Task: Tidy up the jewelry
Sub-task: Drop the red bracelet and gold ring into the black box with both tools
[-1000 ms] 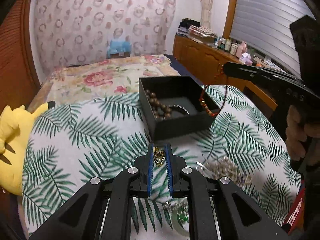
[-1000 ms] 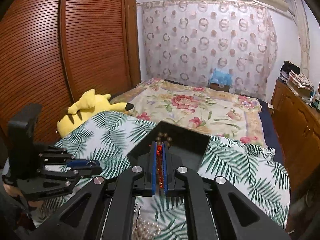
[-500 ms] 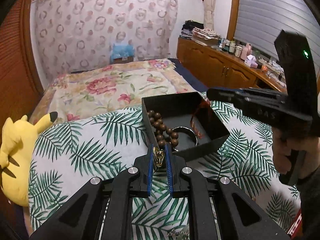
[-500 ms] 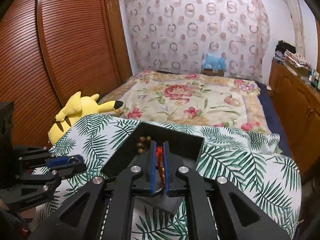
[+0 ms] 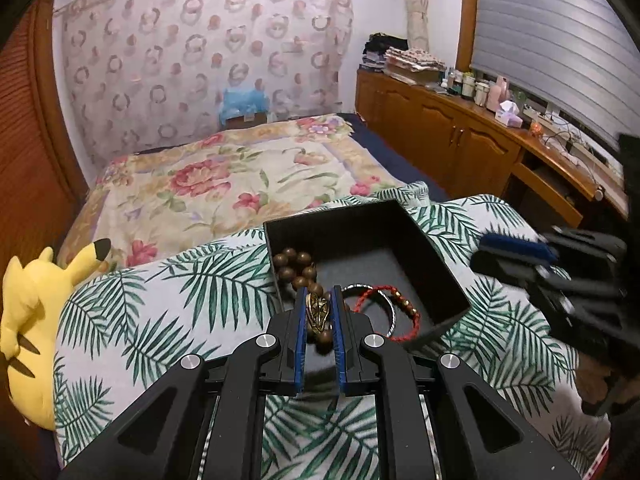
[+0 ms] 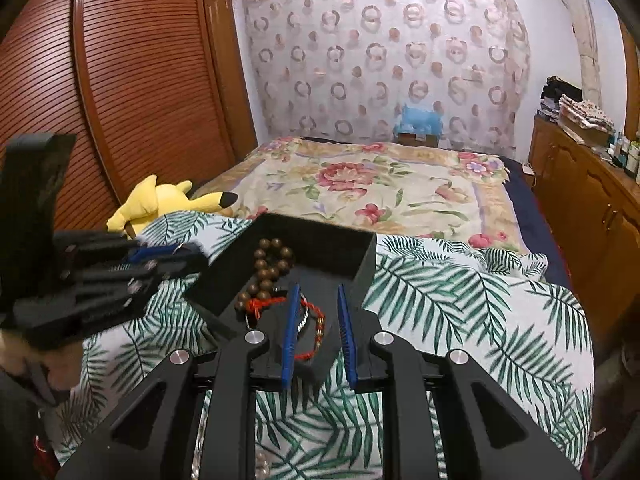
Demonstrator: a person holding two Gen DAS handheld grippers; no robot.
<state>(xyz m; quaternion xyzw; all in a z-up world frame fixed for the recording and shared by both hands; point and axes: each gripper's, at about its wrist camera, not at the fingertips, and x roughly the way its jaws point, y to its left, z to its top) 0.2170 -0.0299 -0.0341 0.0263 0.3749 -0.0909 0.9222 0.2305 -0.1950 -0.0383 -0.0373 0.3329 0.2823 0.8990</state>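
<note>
Red bracelet (image 6: 310,326) dropped into box (image 5: 436,256); right gripper (image 6: 318,332) parted, empty; left gripper (image 5: 319,316) pinching gold ring (image 5: 318,314).

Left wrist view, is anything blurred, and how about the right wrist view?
Left wrist view: the right gripper at the right edge is motion-smeared; the black box stays sharp. Right wrist view: the left gripper at the left edge smears likewise; both views bend at the edges.
</note>
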